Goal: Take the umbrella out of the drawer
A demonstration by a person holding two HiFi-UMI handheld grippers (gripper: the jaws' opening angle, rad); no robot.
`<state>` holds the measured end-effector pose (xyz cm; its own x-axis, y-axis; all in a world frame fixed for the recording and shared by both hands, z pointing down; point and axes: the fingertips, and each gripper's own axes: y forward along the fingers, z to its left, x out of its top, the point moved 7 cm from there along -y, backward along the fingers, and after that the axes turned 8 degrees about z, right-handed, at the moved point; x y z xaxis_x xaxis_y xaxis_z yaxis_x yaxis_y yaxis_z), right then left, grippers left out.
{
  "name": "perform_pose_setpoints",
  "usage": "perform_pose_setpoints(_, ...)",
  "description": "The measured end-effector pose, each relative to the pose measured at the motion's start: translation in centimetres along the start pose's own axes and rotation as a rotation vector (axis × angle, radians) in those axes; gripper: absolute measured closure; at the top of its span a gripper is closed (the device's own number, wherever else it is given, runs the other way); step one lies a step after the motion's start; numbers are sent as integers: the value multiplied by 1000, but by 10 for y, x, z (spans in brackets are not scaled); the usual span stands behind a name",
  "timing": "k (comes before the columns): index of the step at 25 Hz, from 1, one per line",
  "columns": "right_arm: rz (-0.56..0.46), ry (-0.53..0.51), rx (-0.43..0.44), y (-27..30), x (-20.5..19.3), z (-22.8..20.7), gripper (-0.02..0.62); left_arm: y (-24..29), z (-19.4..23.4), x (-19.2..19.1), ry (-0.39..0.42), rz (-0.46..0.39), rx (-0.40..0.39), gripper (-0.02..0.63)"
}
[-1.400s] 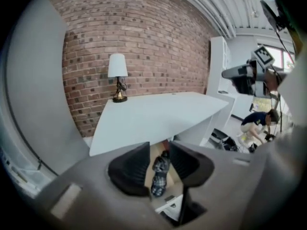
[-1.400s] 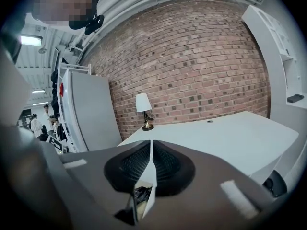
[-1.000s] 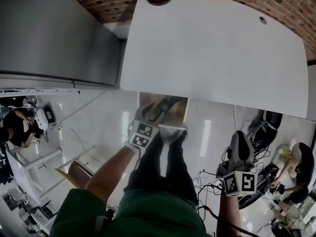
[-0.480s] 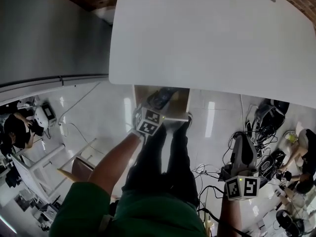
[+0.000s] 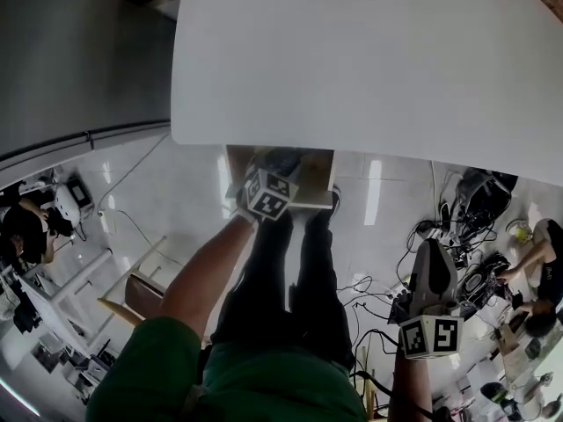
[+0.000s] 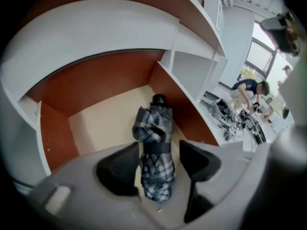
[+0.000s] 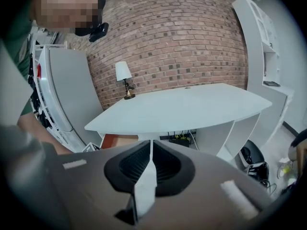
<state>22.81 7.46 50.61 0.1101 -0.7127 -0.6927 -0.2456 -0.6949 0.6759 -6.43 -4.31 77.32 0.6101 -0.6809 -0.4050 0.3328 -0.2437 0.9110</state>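
plaid umbrella (image 6: 153, 126) in drawer (image 6: 103, 119), between parted jaws of left claw (image 6: 159, 150); right claw (image 7: 150, 147) closed, empty

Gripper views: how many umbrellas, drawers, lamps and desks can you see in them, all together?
Plaid umbrella: 1
Open drawer: 1
Table lamp: 1
White desk: 1
Total: 4

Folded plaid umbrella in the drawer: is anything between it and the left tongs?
Nothing visible. The open left tongs straddle the grey plaid folded umbrella, which lies in the open brown-walled drawer.
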Motion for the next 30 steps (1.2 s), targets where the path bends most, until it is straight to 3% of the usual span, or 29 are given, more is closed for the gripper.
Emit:
perform_pose_setpoints(7, 45, 1, -34, -2, -24, -14, 580, 47, 1, -10, 30, 83, -28, 290)
perform_pose_setpoints(17, 72, 7, -55, -1, -43, -25, 580, 89, 5, -10, 118, 182, 50, 290)
perform_pose_setpoints(20, 64, -11, -45, 1, -43, -21, 580, 90, 4, -11, 148, 211, 84, 321)
perform_pose_setpoints(24, 79, -26, -55, -3, -45, -24, 580, 87, 5, -11, 143, 215, 62, 413)
perform_pose_setpoints(30, 82, -41, -57, -8, -38, -24, 580, 66, 4, -9, 188, 195, 30, 437)
